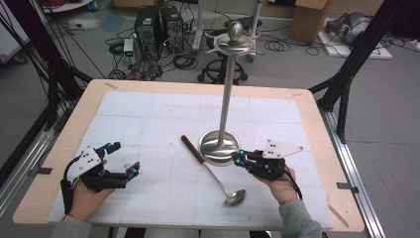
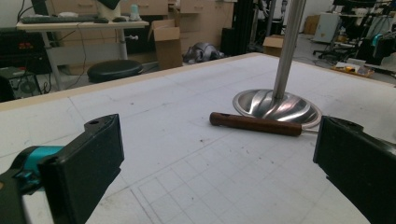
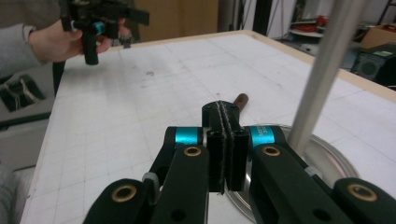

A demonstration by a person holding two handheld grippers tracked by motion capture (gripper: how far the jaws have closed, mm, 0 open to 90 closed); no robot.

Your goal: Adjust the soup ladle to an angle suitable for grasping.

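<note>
Just one ladle (image 1: 213, 170), one stand (image 1: 220, 145); left gripper (image 1: 126, 172) released, right gripper (image 1: 238, 158) clenched, empty.

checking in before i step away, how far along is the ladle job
Nothing looks done yet: the steel ladle with the brown wooden handle lies flat on the white gridded mat, beside the tall steel stand's round base. Nothing is in hand: the left gripper is open, the right gripper is shut on nothing. Picking up the ladle remains.

I am working in a lab: beyond my left gripper (image 1: 130, 171) and right gripper (image 1: 238, 159) stand computer towers (image 1: 158, 27) amid floor cables (image 1: 183, 62), cardboard boxes (image 1: 309, 17), and black frame struts (image 1: 356, 54) flanking the table (image 1: 307, 106).
</note>
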